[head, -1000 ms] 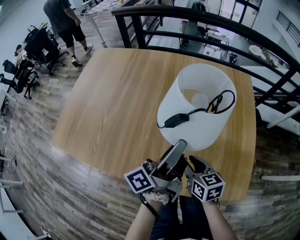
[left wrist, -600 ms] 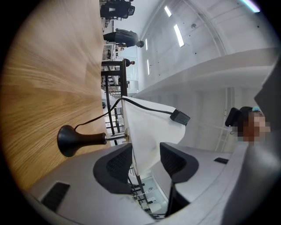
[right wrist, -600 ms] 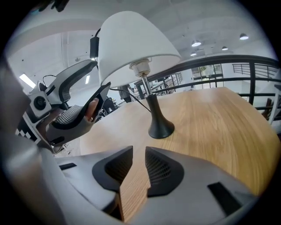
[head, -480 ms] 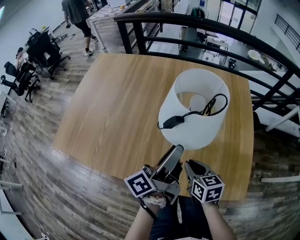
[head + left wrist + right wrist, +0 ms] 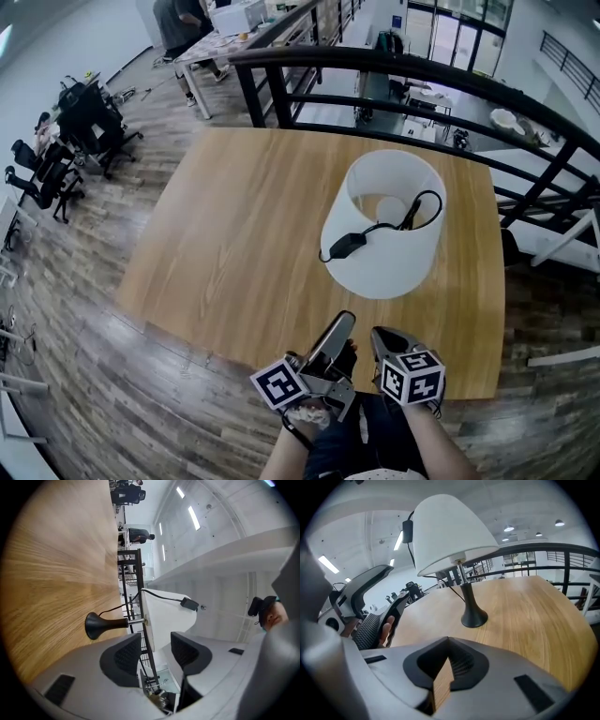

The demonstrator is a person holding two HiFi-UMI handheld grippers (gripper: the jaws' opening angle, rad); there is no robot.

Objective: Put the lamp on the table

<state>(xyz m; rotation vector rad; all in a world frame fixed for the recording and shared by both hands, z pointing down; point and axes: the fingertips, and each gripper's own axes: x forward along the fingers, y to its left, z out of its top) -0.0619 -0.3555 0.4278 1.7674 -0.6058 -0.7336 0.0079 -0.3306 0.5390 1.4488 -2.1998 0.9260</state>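
Standing on table (image 5: 534,613): black lamp base (image 5: 474,618), shown only in gripper views

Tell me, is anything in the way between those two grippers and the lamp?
Nothing visible. The lamp stands on the table, with only bare wood between it and both grippers. The left gripper is open and the right gripper is shut; both are empty.
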